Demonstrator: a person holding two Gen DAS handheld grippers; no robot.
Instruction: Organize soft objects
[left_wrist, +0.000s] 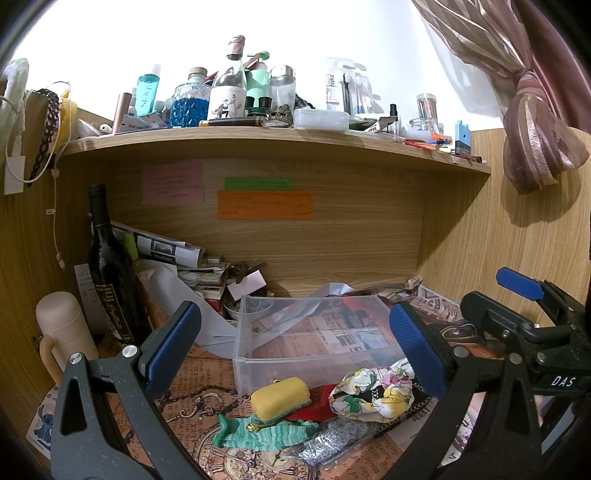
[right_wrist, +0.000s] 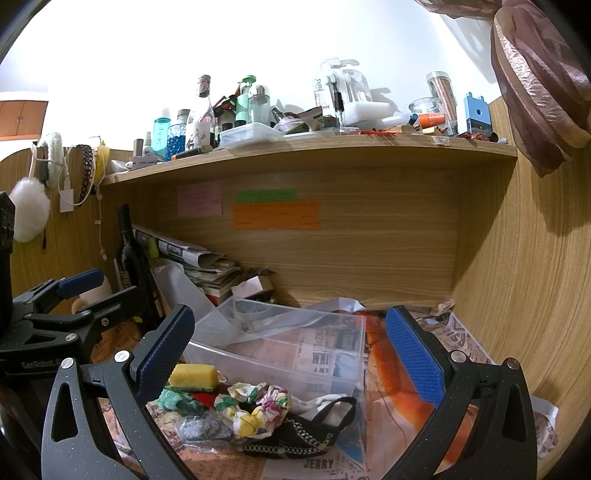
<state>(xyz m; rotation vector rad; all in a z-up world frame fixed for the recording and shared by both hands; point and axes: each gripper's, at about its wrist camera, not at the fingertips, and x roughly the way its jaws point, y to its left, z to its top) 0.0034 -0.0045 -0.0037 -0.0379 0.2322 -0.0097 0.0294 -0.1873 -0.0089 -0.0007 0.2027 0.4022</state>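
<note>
Both grippers stand wide open and empty. The left gripper (left_wrist: 295, 347) hangs above the soft pile, which lies below and just ahead of its jaws: a yellow sponge-like pouch (left_wrist: 281, 398), long axis running across the gap, touching a green knitted piece (left_wrist: 266, 434) and a floral scrunchie (left_wrist: 373, 393). The clear plastic bin (left_wrist: 314, 325), rigid and empty, sits just beyond. The right gripper (right_wrist: 291, 354) frames the same scrunchie and a black chain-trimmed pouch (right_wrist: 306, 432); it appears nearer those.
</note>
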